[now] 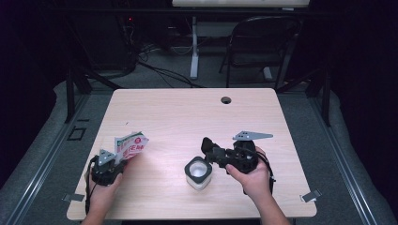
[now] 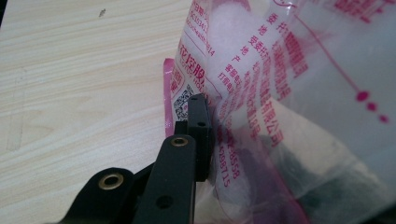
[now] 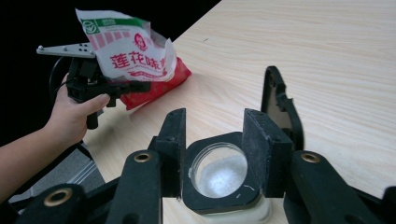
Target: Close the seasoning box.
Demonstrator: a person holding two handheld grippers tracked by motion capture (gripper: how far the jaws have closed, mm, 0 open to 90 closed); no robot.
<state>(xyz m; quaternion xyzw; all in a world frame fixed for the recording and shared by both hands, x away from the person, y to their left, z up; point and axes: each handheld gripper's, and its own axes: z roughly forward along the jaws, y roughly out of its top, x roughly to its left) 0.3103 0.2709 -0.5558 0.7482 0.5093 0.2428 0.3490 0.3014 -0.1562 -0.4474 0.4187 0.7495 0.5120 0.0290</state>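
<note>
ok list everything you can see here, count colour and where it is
bag: 1, white and red with red print, near left of the table, clamped in the left gripper
jar: 1, clear with a black flip lid open, white powder inside, near centre, between the right gripper's jaws
table: 1, light wood, centre
folding chair: 1, dark, on the floor beyond the table
left gripper: 1, black, shut on the bag
right gripper: 1, black, around the jar
hands: 2, at the near edge
</note>
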